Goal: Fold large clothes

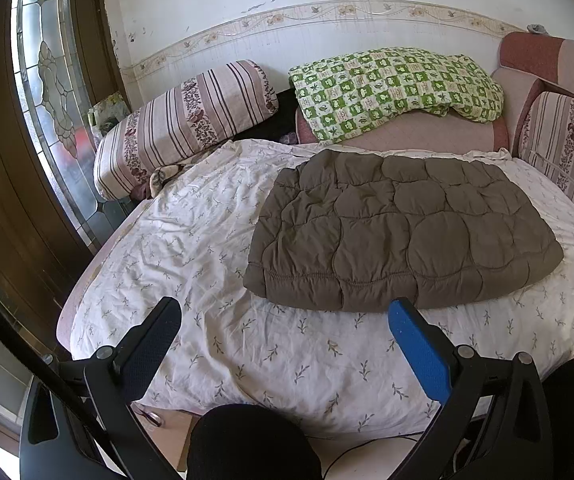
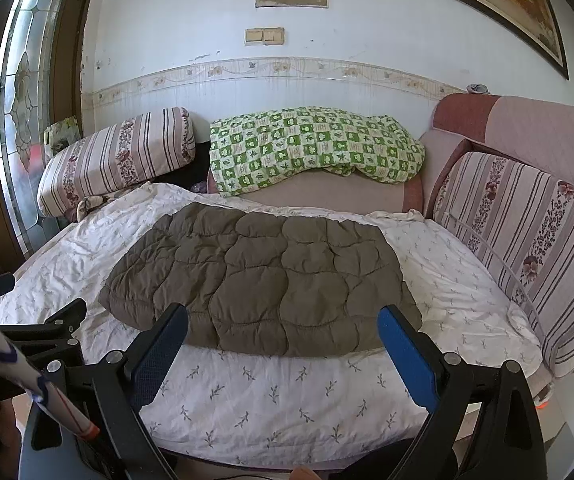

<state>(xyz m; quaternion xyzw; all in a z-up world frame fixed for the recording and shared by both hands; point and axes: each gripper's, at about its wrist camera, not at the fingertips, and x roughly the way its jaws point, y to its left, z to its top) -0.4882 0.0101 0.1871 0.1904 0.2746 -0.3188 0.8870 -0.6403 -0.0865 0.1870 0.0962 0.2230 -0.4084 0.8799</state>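
Both grippers, left (image 1: 285,312) and right (image 2: 283,318), are hovering empty with jaws apart at the frame bottom. Bare sheet (image 1: 247,352) is lying before them. Mid-frame, the folded brown jacket (image 1: 403,232) is resting flat, sheet showing around its edges; pillow (image 1: 183,120) and green blanket (image 1: 399,88) are sitting behind.

both wrist views look from the bed's (image 1: 247,360) near edge toward the wall (image 2: 207,40), sharing the brown jacket (image 1: 403,232).

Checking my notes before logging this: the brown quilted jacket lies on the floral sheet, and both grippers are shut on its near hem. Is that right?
Not quite. The brown quilted jacket lies on the floral sheet, but both wrist views show the left gripper and right gripper open, holding nothing.
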